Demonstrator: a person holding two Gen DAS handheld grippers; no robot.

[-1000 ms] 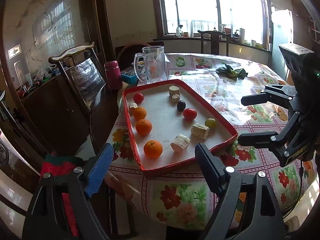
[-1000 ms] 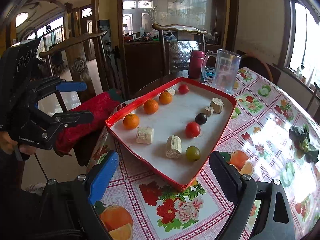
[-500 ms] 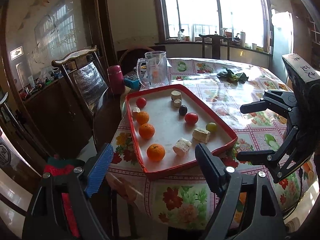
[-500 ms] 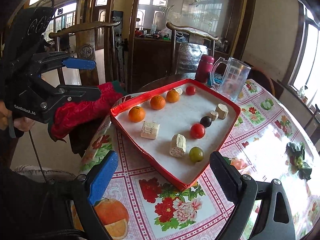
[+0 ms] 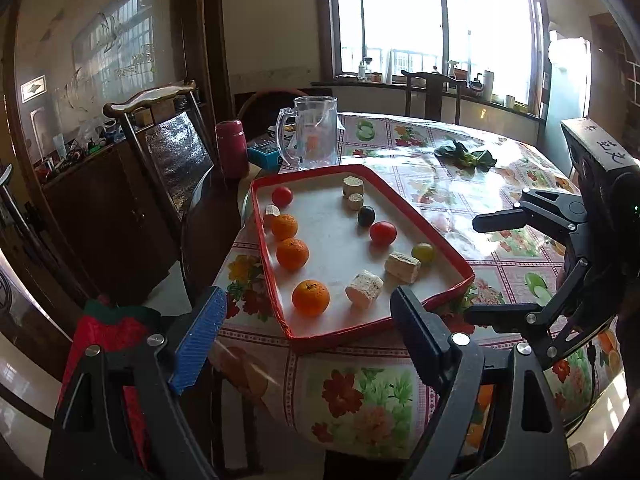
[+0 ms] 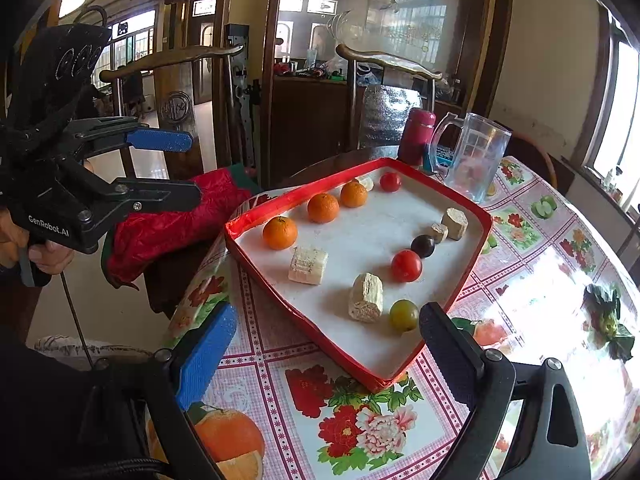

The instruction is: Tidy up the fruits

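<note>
Sitting along one edge of the red-rimmed white tray [image 5: 428, 303], three round oranges [image 5: 310, 298] line up; maybe biscuit chunks [image 5: 364, 288] lie nearby. Left tongs [image 5: 308, 322] and right tongs [image 6: 326, 344] gape wide, holding nothing.

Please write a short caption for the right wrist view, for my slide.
Open right hand-held gripper facing a red tray of oranges, tomatoes and pale blocks; open left hand-held gripper alongside.

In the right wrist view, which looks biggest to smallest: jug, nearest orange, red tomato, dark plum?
1. Jug
2. Nearest orange
3. Red tomato
4. Dark plum
The plum lies slightly farther back, so it is the least certain.
</note>
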